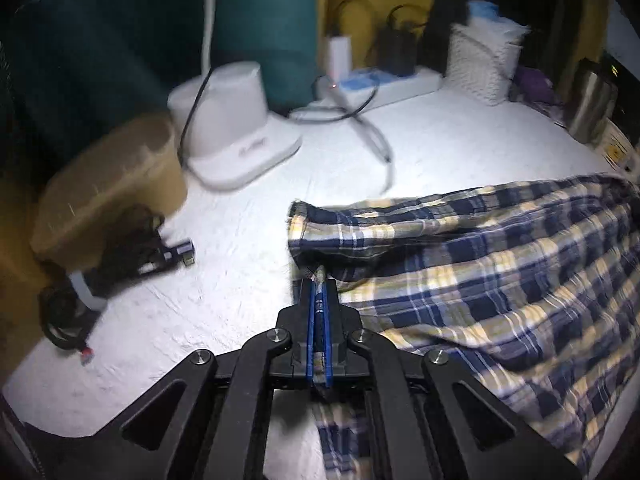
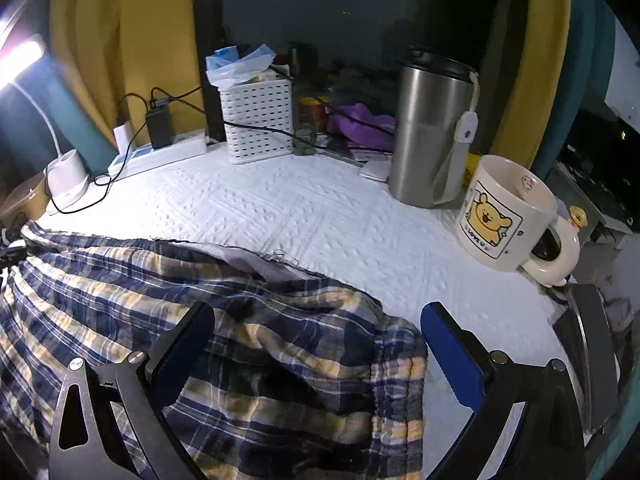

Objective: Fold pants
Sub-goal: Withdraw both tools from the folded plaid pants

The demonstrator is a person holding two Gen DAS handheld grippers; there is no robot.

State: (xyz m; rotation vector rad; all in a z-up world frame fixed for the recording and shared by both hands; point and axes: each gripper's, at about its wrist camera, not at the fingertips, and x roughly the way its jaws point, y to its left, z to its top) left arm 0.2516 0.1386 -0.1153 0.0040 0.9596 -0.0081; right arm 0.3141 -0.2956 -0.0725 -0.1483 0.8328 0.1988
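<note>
Blue, yellow and white plaid pants [image 1: 480, 272] lie bunched on the white textured table cover [image 1: 240, 220]. In the left wrist view my left gripper [image 1: 319, 280] is shut on a fold of cloth at the pants' left end, and fabric runs back between its blue pads. In the right wrist view the pants [image 2: 240, 320] fill the lower left. My right gripper [image 2: 318, 308] stands wide open over their right end. Its left finger [image 2: 192, 336] hangs above the cloth and its right finger [image 2: 452, 344] above the bare cover beside the hem. Nothing is pinched between them.
A bear-print mug [image 2: 504, 212] and a steel tumbler [image 2: 428, 132] stand at the right. A white basket [image 2: 258, 120] and a power strip [image 2: 160, 152] line the back. The lamp base [image 1: 236, 120], a tan box [image 1: 112, 184] and black cables [image 1: 120, 256] crowd the left.
</note>
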